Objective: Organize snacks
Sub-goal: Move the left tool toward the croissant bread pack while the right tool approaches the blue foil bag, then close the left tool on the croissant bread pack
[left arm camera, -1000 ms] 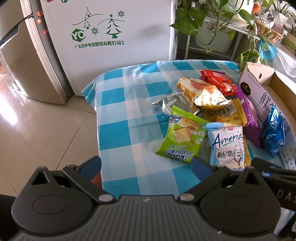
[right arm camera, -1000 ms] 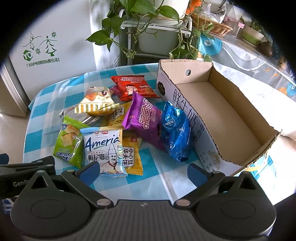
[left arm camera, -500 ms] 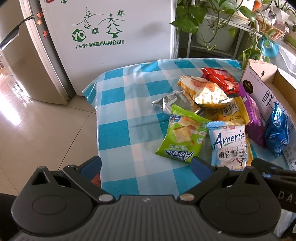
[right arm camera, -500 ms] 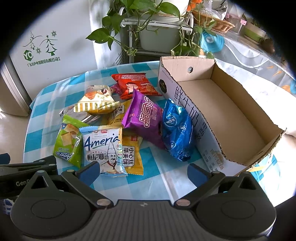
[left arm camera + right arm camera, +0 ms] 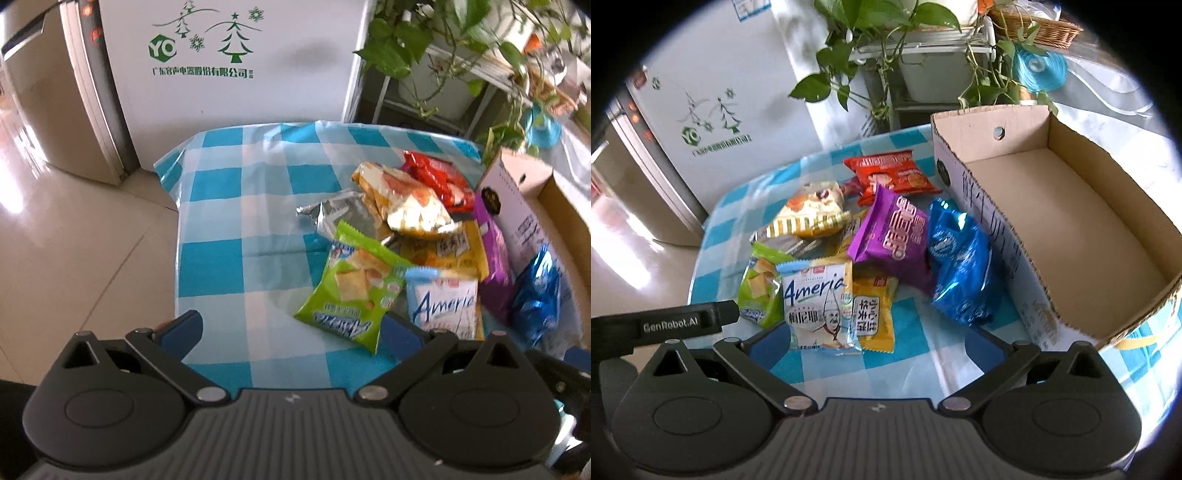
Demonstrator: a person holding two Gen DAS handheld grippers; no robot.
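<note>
Right gripper (image 5: 873, 338) nearer snacks (image 5: 882, 236), box interior (image 5: 1071, 221) visible

Silver packet (image 5: 783, 242) mostly hidden under other snacks.

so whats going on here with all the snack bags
A person holds a gripper in each hand over a blue checked tablecloth. Both the left gripper and right gripper are open and hold nothing. A pile of snack packets, among them a green cracker packet, a purple packet and a blue bag, lies beside an empty cardboard box. No packet is in the box yet.
</note>
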